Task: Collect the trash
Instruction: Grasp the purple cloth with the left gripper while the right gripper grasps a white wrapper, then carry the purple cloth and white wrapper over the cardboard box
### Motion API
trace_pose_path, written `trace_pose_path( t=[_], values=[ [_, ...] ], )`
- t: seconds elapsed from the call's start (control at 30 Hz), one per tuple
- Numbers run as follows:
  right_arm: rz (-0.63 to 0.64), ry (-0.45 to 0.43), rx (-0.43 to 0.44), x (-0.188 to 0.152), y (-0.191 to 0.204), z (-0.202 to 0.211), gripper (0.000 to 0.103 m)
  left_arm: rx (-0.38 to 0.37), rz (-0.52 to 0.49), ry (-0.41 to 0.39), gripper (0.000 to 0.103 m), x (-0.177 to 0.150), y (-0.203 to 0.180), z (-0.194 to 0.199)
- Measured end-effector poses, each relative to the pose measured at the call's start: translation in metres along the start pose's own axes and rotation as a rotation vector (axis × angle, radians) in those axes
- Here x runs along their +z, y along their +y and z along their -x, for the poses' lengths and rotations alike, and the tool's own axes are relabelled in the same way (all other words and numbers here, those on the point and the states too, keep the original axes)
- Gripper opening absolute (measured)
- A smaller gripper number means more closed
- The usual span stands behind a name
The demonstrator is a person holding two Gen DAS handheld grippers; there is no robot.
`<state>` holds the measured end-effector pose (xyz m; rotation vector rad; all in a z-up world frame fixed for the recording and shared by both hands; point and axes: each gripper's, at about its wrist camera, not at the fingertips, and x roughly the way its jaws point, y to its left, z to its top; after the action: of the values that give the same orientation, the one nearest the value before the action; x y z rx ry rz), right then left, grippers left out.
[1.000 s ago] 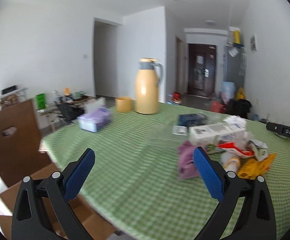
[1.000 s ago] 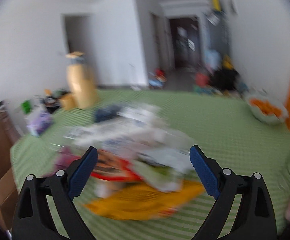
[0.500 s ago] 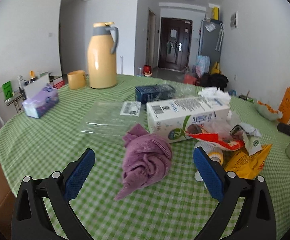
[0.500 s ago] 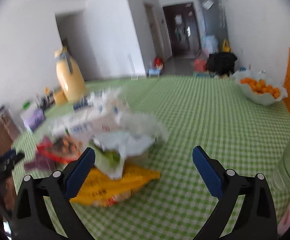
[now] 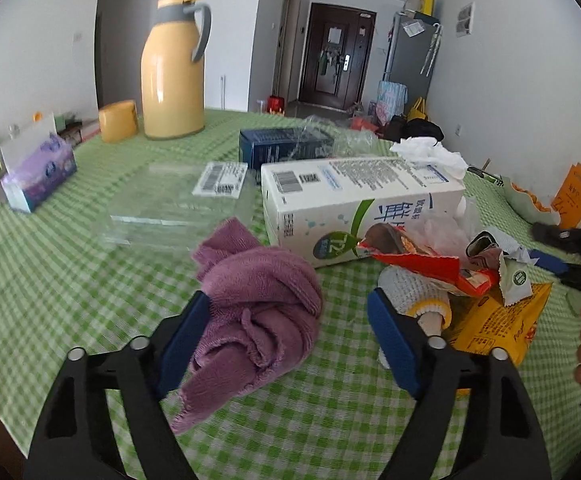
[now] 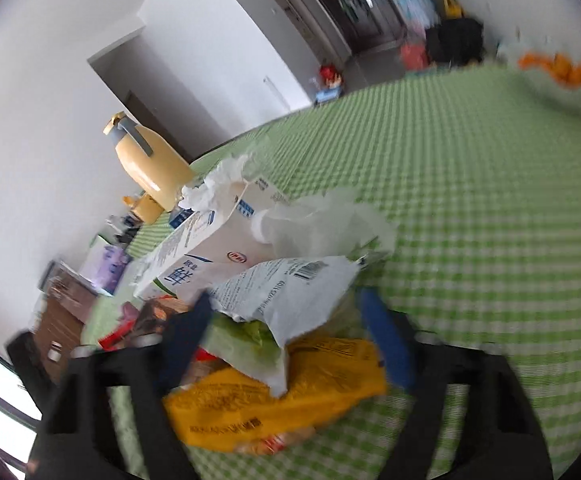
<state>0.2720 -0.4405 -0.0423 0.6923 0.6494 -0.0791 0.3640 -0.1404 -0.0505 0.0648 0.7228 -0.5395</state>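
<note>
A trash pile lies on the green checked tablecloth (image 5: 50, 280): a white milk carton (image 5: 354, 204), a red snack wrapper (image 5: 430, 264), a yellow snack bag (image 5: 494, 320), a white-green wrapper (image 5: 516, 276) and crumpled tissue (image 5: 430, 150). A purple cloth (image 5: 258, 304) lies between my left gripper's (image 5: 288, 340) open fingers. My right gripper (image 6: 286, 336) is open around the yellow bag (image 6: 282, 392) and the white-green wrapper (image 6: 286, 292), low over the pile. The carton (image 6: 210, 248) also shows behind in the right wrist view.
A yellow thermos (image 5: 174, 68), yellow cup (image 5: 118, 120), tissue box (image 5: 38, 168), dark blue box (image 5: 282, 144) and clear plastic packaging (image 5: 178, 208) stand behind the pile. A bowl of oranges (image 6: 562, 76) sits at the far right of the table.
My left gripper has moved forward and its fingers now flank the purple cloth. My right gripper has tilted and dropped onto the pile, fingers narrower around the yellow bag.
</note>
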Motion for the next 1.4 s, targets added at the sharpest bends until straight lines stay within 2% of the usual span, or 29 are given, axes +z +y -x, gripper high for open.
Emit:
trace_pose_path(
  t=[0.03, 0.07, 0.1, 0.13, 0.17, 0.2, 0.33, 0.43, 0.53, 0.7, 1.13, 1.4],
  values=[
    [-0.053, 0.014, 0.025, 0.001, -0.007, -0.008, 0.059, 0.008, 0.008, -0.003, 0.063, -0.001, 0.001, -0.002],
    [-0.108, 0.037, 0.035, 0.000, -0.015, -0.015, 0.045, 0.012, 0.015, -0.003, 0.047, -0.001, 0.003, -0.003],
    [-0.153, 0.057, 0.071, -0.001, -0.023, -0.019, 0.037, 0.016, 0.026, 0.000, 0.023, -0.001, 0.005, -0.004],
    [-0.180, 0.055, 0.110, -0.002, -0.026, -0.020, 0.033, 0.014, 0.043, 0.002, 0.011, 0.000, 0.008, -0.003],
    [-0.188, 0.047, 0.136, -0.003, -0.025, -0.020, 0.021, -0.001, 0.056, 0.006, 0.007, 0.001, 0.011, -0.001],
    [-0.188, 0.040, 0.146, -0.004, -0.024, -0.018, 0.019, -0.015, 0.066, 0.008, 0.002, 0.001, 0.013, 0.002],
    [-0.093, -0.063, 0.109, -0.002, 0.000, 0.017, 0.018, -0.033, 0.093, -0.013, 0.001, 0.003, 0.017, 0.025],
    [-0.006, -0.149, 0.077, 0.003, 0.023, 0.050, 0.017, -0.058, 0.104, -0.068, 0.001, 0.007, 0.016, 0.054],
    [0.066, -0.193, 0.044, 0.004, 0.039, 0.077, 0.017, -0.081, 0.090, -0.153, 0.000, 0.011, 0.010, 0.089],
    [0.137, -0.270, -0.001, -0.005, 0.054, 0.103, 0.017, -0.061, 0.054, -0.221, 0.000, 0.018, 0.001, 0.118],
    [0.200, -0.257, 0.035, -0.013, 0.079, 0.098, 0.017, 0.028, 0.104, -0.291, 0.000, 0.010, 0.025, 0.167],
    [0.294, -0.184, 0.119, -0.021, 0.134, 0.064, 0.017, 0.097, 0.166, -0.336, 0.000, -0.007, 0.065, 0.206]
  ],
)
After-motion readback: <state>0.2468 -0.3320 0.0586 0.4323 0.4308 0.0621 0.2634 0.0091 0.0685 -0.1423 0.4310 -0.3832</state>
